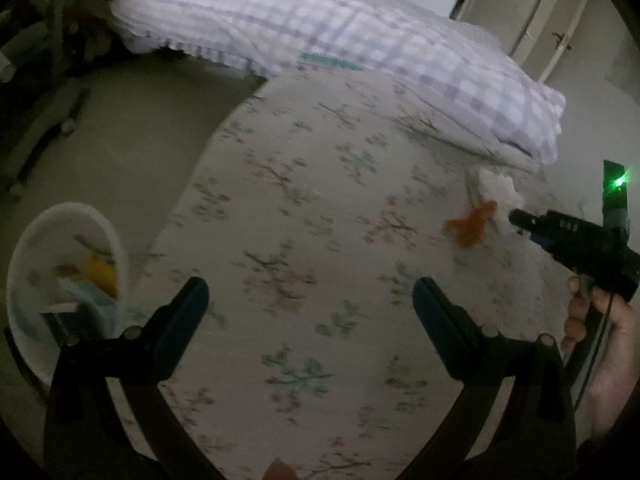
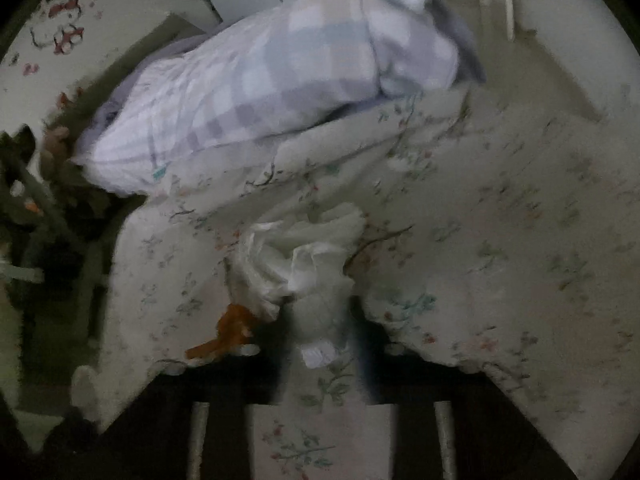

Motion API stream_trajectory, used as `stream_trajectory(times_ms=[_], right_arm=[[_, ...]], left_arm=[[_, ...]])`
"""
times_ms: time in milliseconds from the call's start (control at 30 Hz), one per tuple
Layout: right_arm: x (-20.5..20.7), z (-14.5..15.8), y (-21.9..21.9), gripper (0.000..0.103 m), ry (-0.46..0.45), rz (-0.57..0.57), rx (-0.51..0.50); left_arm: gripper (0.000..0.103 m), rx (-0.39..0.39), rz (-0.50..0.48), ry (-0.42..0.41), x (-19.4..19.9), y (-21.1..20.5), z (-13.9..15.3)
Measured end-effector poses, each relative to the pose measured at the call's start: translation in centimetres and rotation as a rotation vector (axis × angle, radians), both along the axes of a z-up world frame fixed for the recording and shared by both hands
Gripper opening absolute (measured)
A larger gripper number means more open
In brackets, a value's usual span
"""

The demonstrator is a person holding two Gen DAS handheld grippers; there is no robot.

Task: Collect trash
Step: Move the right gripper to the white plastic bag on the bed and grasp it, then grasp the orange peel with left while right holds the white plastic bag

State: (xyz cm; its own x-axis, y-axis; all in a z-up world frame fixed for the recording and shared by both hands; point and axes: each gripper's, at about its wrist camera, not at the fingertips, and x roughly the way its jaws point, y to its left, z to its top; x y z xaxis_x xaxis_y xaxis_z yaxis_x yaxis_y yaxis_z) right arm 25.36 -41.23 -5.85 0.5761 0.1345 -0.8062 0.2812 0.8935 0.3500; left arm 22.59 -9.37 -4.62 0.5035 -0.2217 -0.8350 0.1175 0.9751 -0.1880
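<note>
A crumpled white tissue (image 2: 304, 256) lies on the floral bed sheet (image 1: 304, 200), and my right gripper (image 2: 320, 320) is closed around its near end. In the left wrist view the tissue (image 1: 500, 188) shows at the right, with the right gripper (image 1: 516, 218) at it. An orange scrap (image 1: 470, 226) lies just left of the tissue; it also shows in the right wrist view (image 2: 228, 332). My left gripper (image 1: 310, 300) is open and empty above the sheet. A white bin (image 1: 60, 280) with trash inside stands on the floor at the left.
A checked purple-and-white pillow (image 1: 340, 44) lies across the head of the bed. A dark chair frame (image 1: 44, 92) stands on the floor at the far left. A door (image 1: 520, 12) is behind the bed at the right.
</note>
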Motion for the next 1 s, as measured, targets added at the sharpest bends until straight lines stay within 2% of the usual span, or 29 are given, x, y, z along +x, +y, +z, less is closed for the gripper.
stream_trajectory(times_ms=[167,300,367,533,633,733,800,867,933,1000], right_arm=[[-1.3,2.5,-1.9,0.022,-0.009,-0.009,-0.060],[-3.2,4.1,-3.9,0.022,-0.011,-0.045,-0.094],[-4.2,4.4,-4.8,0.022,-0.020,-0.055,-0.098],[-6.0,4.2,-6.7,0.022,-0.007,-0.061,-0.110],[-6.4,4.1,-7.9,0.022,-0.005,-0.070,-0.095],[-6.7,3.5,-8.6,0.022,0.007,-0.070,-0.092],[-6.6,3.1,-8.7,0.022,0.019,-0.064,-0.095],[-6.6,3.0,-8.7,0.022,0.025,-0.059,-0.096],[-6.6,3.2,-8.5,0.022,0.023,-0.056,-0.096],[-6.5,3.4,-8.2,0.022,0.022,-0.056,-0.096]], left_arm=[[0.101,0.092,-0.085,-0.015,-0.2,-3.7,-0.3],[0.095,0.090,-0.199,-0.044,0.4,-7.3,-0.2],[0.090,0.067,-0.246,-0.054,1.1,-8.9,-0.2],[0.068,0.038,-0.351,-0.064,2.8,-13.1,-1.6],[0.064,0.054,-0.402,-0.092,3.4,-15.3,-2.4],[0.056,0.087,-0.424,-0.086,4.0,-16.3,-3.3],[0.056,0.100,-0.424,-0.072,4.5,-16.4,-3.9],[0.048,0.082,-0.415,-0.064,4.9,-16.1,-4.1],[0.036,0.060,-0.406,-0.057,5.0,-15.6,-3.9],[0.029,0.038,-0.406,-0.044,5.0,-15.3,-3.6]])
